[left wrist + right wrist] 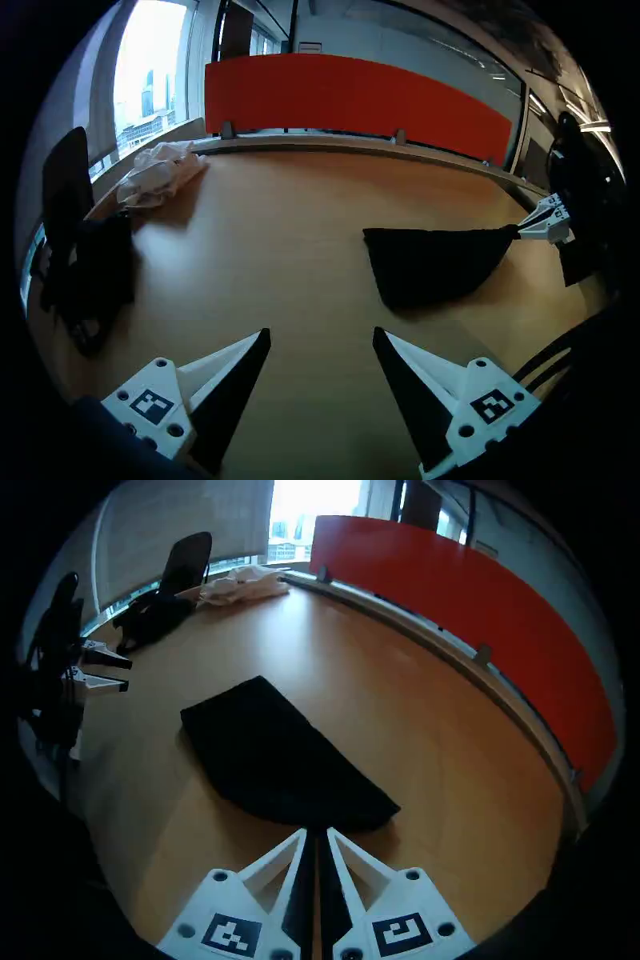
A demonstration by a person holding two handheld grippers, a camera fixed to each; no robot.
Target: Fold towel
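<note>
The right gripper (pixel 318 832) has its fingers pressed together on one corner of the black towel (pixel 272 752), whose dark cloth spreads flat on the wooden table (pixel 416 720) straight ahead of its tips. The left gripper (pixel 320 332) hangs with its fingers spread wide and empty, the towel lying ahead of it and off to its right. This looks like the start of a fold: next, the free gripper likely needs to reach a neighbouring corner, so both can carry that edge across together.
</note>
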